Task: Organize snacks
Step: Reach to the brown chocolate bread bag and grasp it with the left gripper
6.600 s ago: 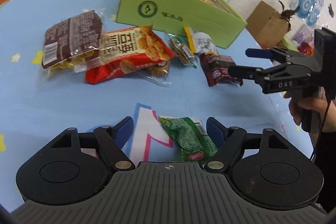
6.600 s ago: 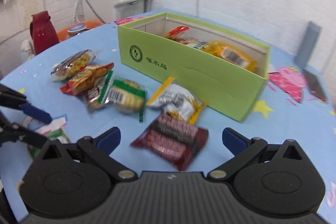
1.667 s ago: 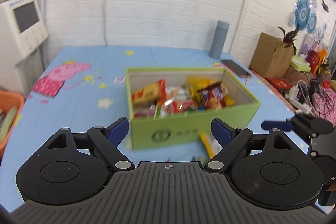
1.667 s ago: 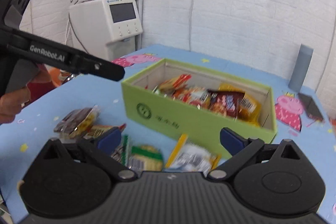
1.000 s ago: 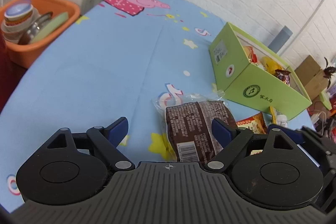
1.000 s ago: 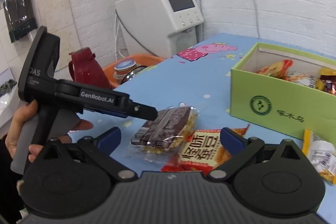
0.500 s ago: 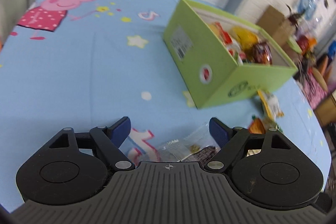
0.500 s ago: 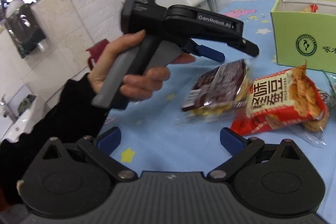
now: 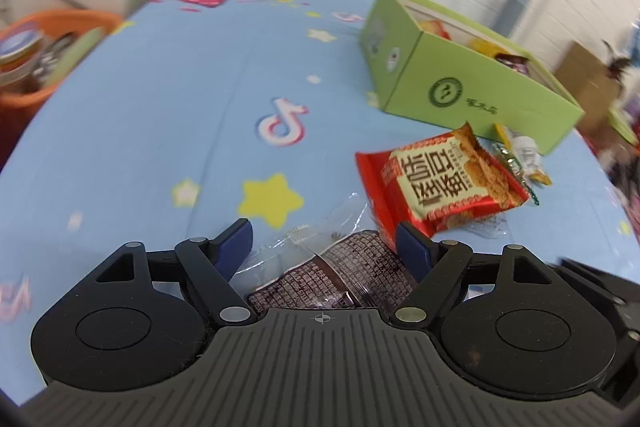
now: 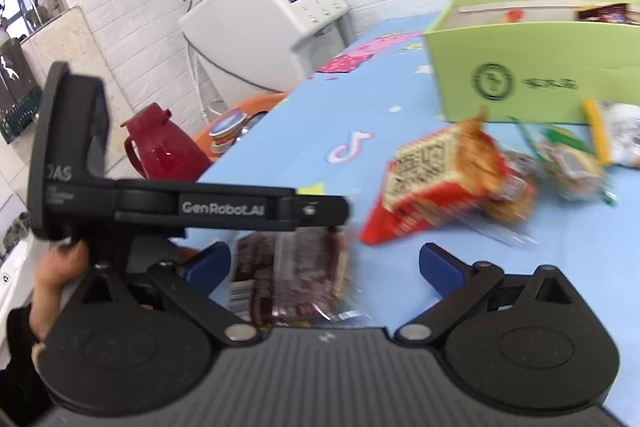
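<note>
A brown snack packet (image 9: pixel 348 275) sits deep between the blue pads of my left gripper (image 9: pixel 322 243), which is shut on it. In the right wrist view the same packet (image 10: pixel 288 275) hangs under the left gripper (image 10: pixel 340 213), held in a person's hand (image 10: pixel 60 267). My right gripper (image 10: pixel 324 267) is open with nothing gripped, close beside the left one. A red snack packet (image 9: pixel 440 183) (image 10: pixel 440 179) lies on the blue tablecloth (image 9: pixel 160 107). Behind it stands the open green box (image 9: pixel 480 95) (image 10: pixel 532 67), which holds several snacks.
Small loose packets (image 9: pixel 520 155) (image 10: pixel 572 163) lie by the box's front wall. An orange basin (image 9: pixel 48 39) and a red jug (image 10: pixel 160 147) sit off the table's left edge, near a white machine (image 10: pixel 272 15). A cardboard box (image 9: pixel 584 67) stands far right.
The left jaws narrowed onto the brown packet, and it has stayed between them while that hand swung round. The right gripper has rolled and come down closer to the left gripper.
</note>
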A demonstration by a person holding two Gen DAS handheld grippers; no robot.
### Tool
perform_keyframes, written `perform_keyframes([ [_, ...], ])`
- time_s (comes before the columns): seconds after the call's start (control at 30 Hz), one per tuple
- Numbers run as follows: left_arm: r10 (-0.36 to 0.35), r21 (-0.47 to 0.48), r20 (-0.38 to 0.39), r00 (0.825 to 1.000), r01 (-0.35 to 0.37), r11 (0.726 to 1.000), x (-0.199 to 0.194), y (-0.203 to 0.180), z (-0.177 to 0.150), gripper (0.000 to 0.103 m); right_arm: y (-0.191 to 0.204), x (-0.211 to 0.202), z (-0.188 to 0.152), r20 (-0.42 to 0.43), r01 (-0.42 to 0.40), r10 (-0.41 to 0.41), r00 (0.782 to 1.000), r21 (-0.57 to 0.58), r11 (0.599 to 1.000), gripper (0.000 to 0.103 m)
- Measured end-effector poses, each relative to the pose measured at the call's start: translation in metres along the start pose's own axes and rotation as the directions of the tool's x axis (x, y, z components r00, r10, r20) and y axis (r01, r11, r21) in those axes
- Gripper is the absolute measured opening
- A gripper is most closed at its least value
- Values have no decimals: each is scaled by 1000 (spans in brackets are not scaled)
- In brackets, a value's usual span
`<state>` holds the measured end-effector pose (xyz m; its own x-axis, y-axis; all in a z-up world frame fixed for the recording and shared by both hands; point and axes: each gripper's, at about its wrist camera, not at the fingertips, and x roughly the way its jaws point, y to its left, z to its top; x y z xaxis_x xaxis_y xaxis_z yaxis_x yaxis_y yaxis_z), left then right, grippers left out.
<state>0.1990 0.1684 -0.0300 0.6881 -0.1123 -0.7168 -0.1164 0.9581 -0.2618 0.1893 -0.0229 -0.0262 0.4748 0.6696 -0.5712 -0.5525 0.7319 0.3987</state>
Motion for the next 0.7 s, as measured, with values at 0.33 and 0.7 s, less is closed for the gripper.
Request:
perform_keyframes([
  [0.33,111,-69,3,994,-111,991,-11,-67,-40,77,13,-78,-86,-32,117,-123,992,-152,982,99],
  [0.7,-39,-60,-123,992,32,998,-48,-26,-42,69,15,-89,-84,45,52,-44,998,-205,977,99],
])
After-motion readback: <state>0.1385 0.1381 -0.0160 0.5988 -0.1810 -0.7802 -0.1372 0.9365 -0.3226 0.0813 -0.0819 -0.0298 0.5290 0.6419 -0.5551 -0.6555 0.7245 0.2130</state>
